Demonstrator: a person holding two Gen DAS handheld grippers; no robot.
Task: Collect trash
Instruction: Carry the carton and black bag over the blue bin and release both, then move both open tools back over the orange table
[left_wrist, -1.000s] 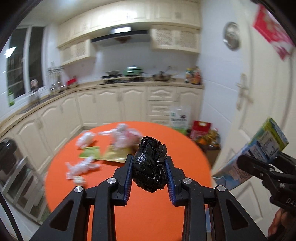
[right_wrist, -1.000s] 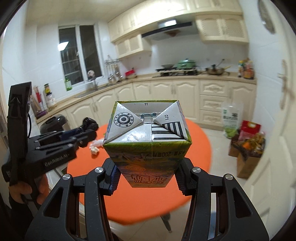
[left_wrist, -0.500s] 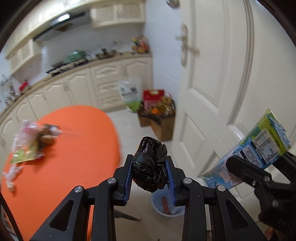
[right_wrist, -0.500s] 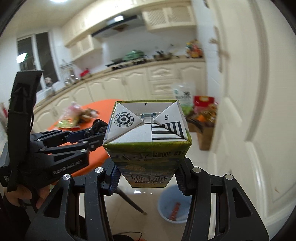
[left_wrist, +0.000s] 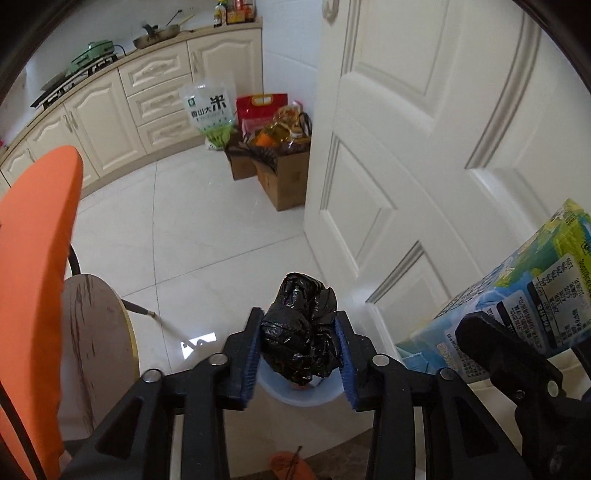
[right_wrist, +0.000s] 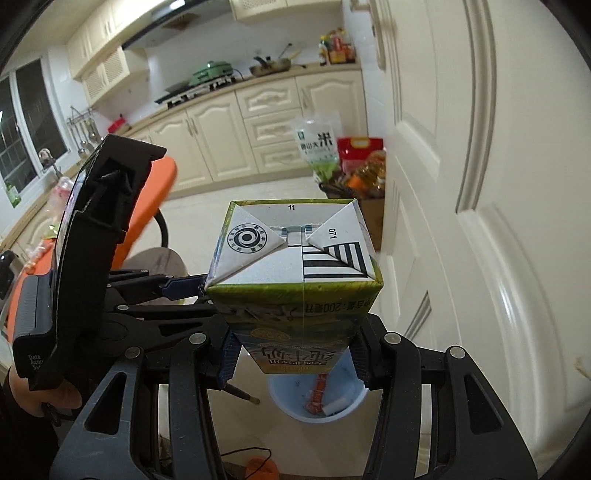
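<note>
- Both claws have swung away from the orange table (left_wrist: 33, 258) toward the floor by the white door (left_wrist: 424, 147), so that a pale blue bin (right_wrist: 295, 406) now sits below each of them; a second ago the table filled the view.
- Left claw (left_wrist: 300, 354): a crumpled black plastic bag (left_wrist: 301, 328) sits between its blue pads (left_wrist: 249, 350). The jaws have just been opening, yet the wad still appears to touch both pads, so I read it as loosely held and on the point of dropping.
- From the left wrist view the black plastic bag hangs directly over the bin's mouth, whose rim shows just beneath it. That placement suggests the release is timed so the wad falls straight in.
- Right claw (right_wrist: 295, 354): clenched on a green drink carton (right_wrist: 295, 280), held by its lower sides with the folded end facing the camera. Its grip looks firm and unchanged.
- The drink carton lies above the bin and a little nearer the camera; red and white scraps already lie inside.
- Holding the drink carton back while the bag goes first probably keeps the two pieces from colliding over the small opening.
- More litter remains on the table at the far left of the right wrist view, so the task seems only partly done.
</note>
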